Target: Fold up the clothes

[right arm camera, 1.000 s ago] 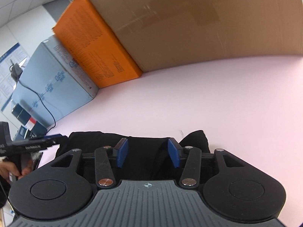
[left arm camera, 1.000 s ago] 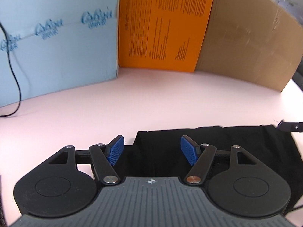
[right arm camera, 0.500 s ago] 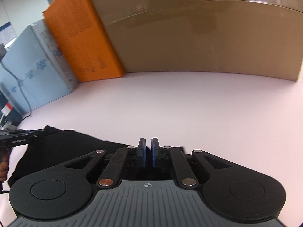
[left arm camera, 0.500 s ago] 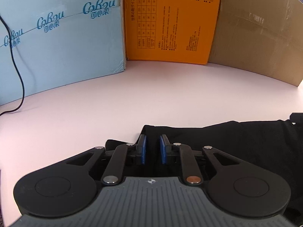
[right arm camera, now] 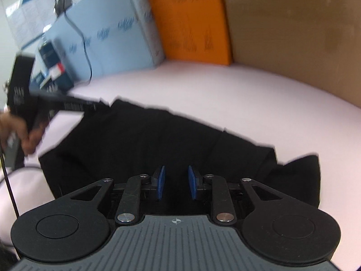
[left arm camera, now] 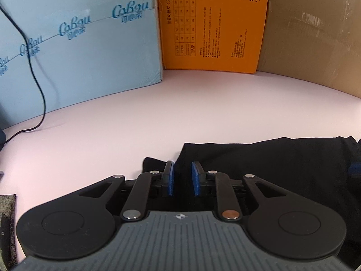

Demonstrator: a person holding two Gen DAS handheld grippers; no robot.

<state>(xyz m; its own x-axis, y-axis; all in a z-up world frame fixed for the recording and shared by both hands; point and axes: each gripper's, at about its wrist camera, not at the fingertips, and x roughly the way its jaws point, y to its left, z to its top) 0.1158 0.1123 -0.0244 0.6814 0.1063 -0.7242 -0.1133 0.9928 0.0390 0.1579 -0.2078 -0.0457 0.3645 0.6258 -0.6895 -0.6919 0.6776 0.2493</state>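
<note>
A black garment [left arm camera: 270, 169] lies on the pink table [left arm camera: 158, 113] and spreads wide in the right wrist view [right arm camera: 158, 135]. My left gripper [left arm camera: 182, 169] sits at its left corner. A ridge of cloth is pinched between the blue pads, whose jaws are easing slightly apart. From the right wrist view, the left gripper [right arm camera: 67, 106] shows at the garment's far corner, with a hand [right arm camera: 27, 135] on its grip. My right gripper [right arm camera: 176, 174] hovers over the garment's near edge. Its jaws are opening, cloth shows in the gap, and the pads do not press on it.
A light blue box [left arm camera: 79, 56], an orange box [left arm camera: 214, 22] and a brown cardboard box [left arm camera: 315, 33] wall the table's far side. A black cable [left arm camera: 38, 79] hangs down the blue box onto the table. The garment's loose corner [right arm camera: 300, 169] sticks out to the right.
Both grippers went from wide open to closed on the garment's edge. The right one then rolled and shifted sideways, and its pads parted again. The left stayed put with the cloth.
</note>
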